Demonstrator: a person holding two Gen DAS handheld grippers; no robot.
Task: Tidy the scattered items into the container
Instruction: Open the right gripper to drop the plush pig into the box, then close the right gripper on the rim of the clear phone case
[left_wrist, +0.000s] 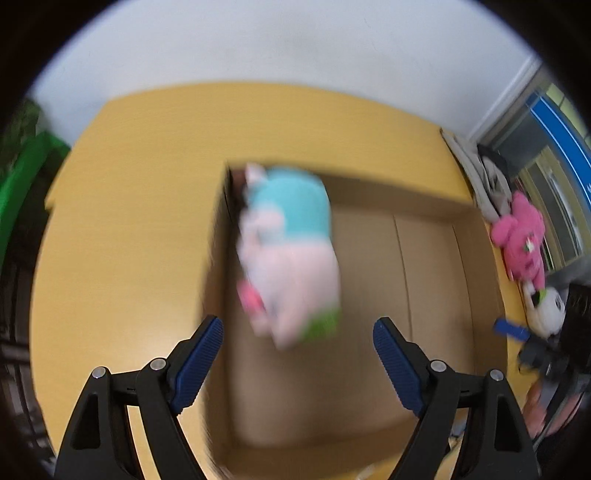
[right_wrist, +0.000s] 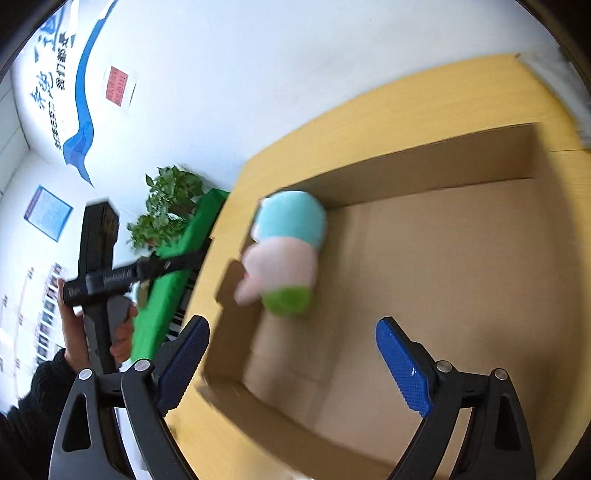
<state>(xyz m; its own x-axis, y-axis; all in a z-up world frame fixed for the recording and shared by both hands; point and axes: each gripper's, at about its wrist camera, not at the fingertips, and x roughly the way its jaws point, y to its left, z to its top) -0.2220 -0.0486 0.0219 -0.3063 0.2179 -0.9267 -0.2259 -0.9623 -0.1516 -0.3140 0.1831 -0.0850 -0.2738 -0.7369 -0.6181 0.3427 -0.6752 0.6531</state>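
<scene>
A: Where is the plush (left_wrist: 288, 254)?

B: In the box (left_wrist: 424, 266), by its left wall and far-left corner. It is smeared in both views, so I cannot tell whether it rests on the floor of the box or is in the air just above it.

A: Jaws?

B: Left gripper (left_wrist: 297, 363) — jaws spread wide, nothing between the blue pads. Right gripper (right_wrist: 291, 363) — likewise spread and empty.

A: So which thing comes next?

B: My judgement: the plush counts as in, and the next targets are the loose toys at the right edge of the tabletop (left_wrist: 110, 229) — a pink toy (left_wrist: 522, 236) and a white toy (left_wrist: 548, 312) nearer the camera. In the left wrist view both lie outside the box's right wall, well off to the right of the left jaws.

A: Nearer hand?

B: Probably the right; a gripper with a blue pad shows beside the white toy in the left view — I take it for the right one. Its own camera points at the box, though, and shows neither toy.

A: Long axis?

B: The pink toy's runs roughly away from the camera, along the tabletop edge. Jaws would best close across it, coming from the box side. White toy — too small at the rim of the lens to tell.
</scene>
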